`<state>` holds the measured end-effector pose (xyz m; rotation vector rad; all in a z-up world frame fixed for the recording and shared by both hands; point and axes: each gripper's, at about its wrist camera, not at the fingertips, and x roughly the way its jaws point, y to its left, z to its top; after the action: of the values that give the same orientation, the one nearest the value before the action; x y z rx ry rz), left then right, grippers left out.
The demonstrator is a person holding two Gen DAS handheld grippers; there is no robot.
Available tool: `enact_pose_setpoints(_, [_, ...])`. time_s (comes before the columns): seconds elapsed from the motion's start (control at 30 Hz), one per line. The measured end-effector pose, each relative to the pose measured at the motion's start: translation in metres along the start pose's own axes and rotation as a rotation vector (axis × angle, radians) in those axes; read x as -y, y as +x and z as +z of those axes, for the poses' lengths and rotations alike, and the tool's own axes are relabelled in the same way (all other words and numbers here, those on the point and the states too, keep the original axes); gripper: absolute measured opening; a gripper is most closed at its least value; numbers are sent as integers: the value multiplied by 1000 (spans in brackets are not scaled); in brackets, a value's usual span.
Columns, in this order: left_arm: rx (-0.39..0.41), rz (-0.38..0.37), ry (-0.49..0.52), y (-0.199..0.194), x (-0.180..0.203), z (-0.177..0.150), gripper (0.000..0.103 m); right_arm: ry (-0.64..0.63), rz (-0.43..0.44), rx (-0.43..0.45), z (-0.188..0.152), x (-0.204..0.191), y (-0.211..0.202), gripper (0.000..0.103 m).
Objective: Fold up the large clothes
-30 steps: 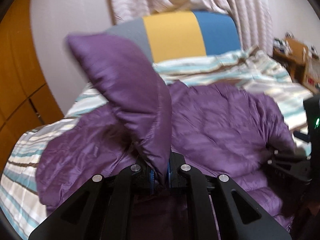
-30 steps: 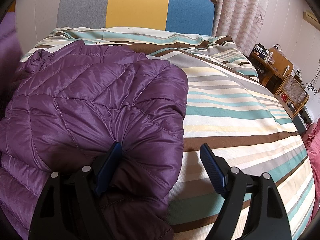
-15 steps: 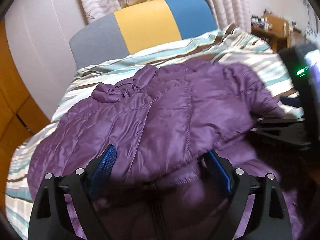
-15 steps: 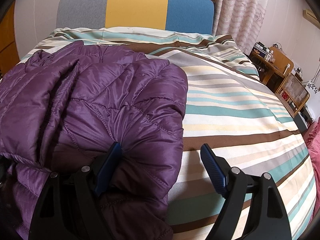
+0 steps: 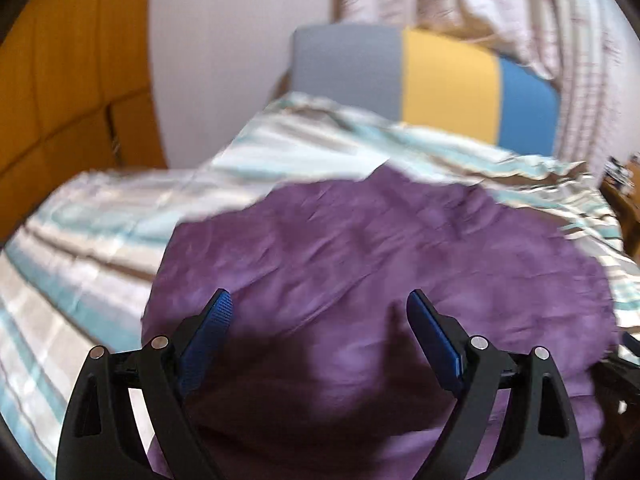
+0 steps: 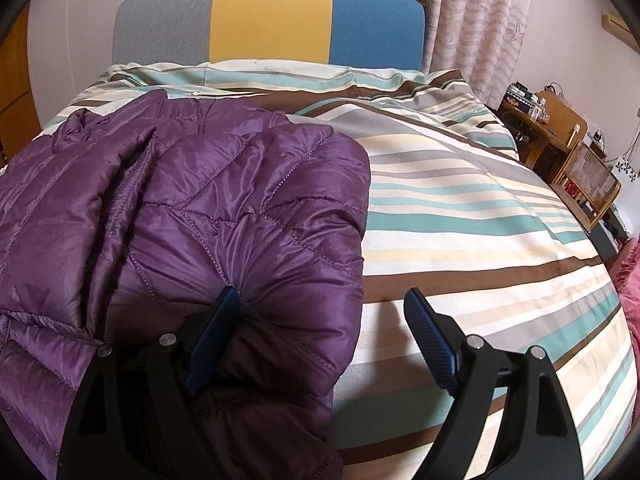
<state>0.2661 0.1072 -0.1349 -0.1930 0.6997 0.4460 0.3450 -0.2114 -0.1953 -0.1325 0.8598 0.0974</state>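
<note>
no brand, label or readable writing visible in either view.

purple quilted jacket lies on the bed, over its left half as the right wrist view shows it, partly folded onto itself, collar end toward the grey, yellow and blue headboard. striped bedcover bare to the right of the jacket.

right gripper: jaws spread and opening. left blue pad touches a bulge of the jacket's near right edge; right pad stands apart over bare bedcover. the jacket edge lies between the jaws but is not pinched.

left gripper: jaws spread wide, nothing clamped. jacket lies just beyond and beneath the pads; whether the pads touch the fabric cannot be told, the view is blurred.

curtain right of headboard. wooden furniture beside the bed, far right.
</note>
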Motion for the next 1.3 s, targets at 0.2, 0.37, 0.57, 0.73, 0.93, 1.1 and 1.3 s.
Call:
enact_pose_setpoints(0.2, [-95, 11, 2, 23, 4, -14, 91, 7, 64, 103, 12, 2, -37, 82])
enact_pose_setpoints(0.37, [-101, 24, 15, 26, 4, -13, 92, 73, 243, 227, 44, -18, -79, 77])
enact_pose_setpoints(0.57, [-105, 19, 8, 29, 0, -11, 92, -47, 360, 117, 59, -73, -52, 48])
enact_pose_setpoints(0.73, [-116, 7, 2, 34, -1, -10, 93, 25, 384, -39, 52, -72, 5, 51])
enact_pose_setpoints(0.93, [-127, -3, -2, 40, -2, -10, 93, -23, 301, -15, 38, -88, 18, 51])
enact_pose_setpoints(1.1, [-103, -15, -6, 20, -4, -8, 93, -28, 291, -5, 39, -89, 20, 51])
enact_pose_setpoints(1.3, [9, -36, -100, -17, -24, -7, 87, -36, 281, 2, 36, -88, 16, 53])
